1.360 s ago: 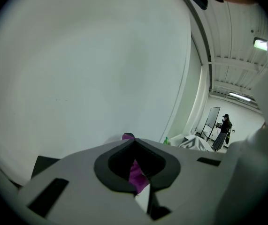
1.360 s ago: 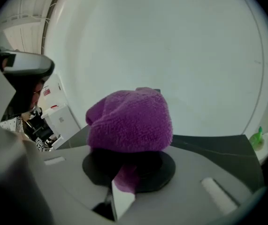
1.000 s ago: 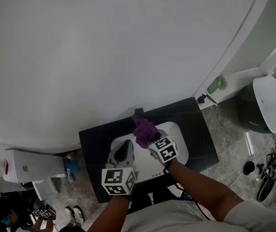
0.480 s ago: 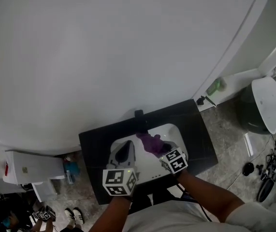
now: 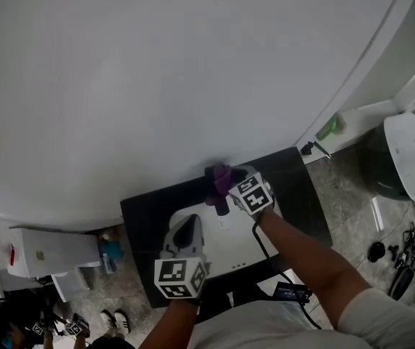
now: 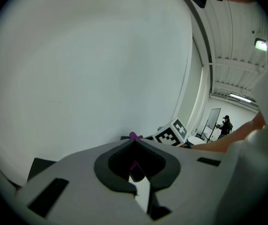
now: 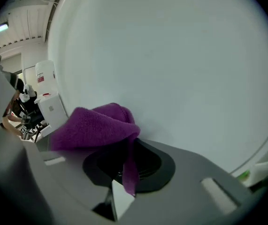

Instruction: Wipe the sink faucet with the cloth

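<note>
The purple cloth (image 5: 220, 176) is draping over the top of the dark faucet (image 5: 222, 203) at the back of the white sink (image 5: 225, 251), pinched in the closed right gripper (image 5: 230, 186). The left gripper (image 5: 185, 229), jaws together and empty, is hovering over the sink's left side, set in a black surface (image 5: 143, 217).

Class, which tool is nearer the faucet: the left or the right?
Right. The right tool holds the purple cloth at the faucet; the left tool hangs over the sink basin, nearer the person.

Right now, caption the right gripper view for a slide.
Right gripper shut on a purple cloth, facing a white wall.
</note>
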A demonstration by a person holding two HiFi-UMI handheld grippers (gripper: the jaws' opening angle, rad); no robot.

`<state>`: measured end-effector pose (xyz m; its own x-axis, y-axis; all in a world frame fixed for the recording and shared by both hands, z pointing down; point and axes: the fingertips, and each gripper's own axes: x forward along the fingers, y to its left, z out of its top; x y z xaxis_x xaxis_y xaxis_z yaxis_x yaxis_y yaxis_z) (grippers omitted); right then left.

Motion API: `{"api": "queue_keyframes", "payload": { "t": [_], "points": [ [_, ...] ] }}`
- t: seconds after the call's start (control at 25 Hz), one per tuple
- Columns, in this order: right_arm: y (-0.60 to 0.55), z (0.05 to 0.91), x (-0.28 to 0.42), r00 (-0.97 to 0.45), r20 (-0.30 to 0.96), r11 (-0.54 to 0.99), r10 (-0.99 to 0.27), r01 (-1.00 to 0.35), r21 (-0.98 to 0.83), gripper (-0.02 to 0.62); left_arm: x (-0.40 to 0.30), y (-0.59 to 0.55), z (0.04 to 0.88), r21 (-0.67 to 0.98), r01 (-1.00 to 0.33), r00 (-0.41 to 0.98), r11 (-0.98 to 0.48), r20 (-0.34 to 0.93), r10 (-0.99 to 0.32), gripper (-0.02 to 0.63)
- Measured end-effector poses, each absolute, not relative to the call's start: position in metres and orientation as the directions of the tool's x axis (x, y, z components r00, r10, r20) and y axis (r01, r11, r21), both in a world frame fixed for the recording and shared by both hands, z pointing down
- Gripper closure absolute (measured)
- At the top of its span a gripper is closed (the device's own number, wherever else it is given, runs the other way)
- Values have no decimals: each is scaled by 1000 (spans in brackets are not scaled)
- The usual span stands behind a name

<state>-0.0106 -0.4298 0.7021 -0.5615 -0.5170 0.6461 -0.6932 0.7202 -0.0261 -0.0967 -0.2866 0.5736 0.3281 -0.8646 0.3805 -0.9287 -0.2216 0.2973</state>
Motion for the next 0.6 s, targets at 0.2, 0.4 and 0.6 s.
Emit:
{"api": "queue_keyframes", "payload": {
  "t": [0.2,0.4,0.6],
  "points": [
    [-423,783,-12,-527,737,703,-422,-704,-101,549,-104,-285,587,293,-932,322,-211,410,-854,602],
    [-406,835,-16,-536,779,704,-324,-687,-180,548,-112,-287,594,292,-934,318,-205,422,-849,601],
    [-389,780,7,-575,698,680,-428,-713,-171,546,-105,-283,578,282,-930,337,-235,398,-853,602]
  ]
}}
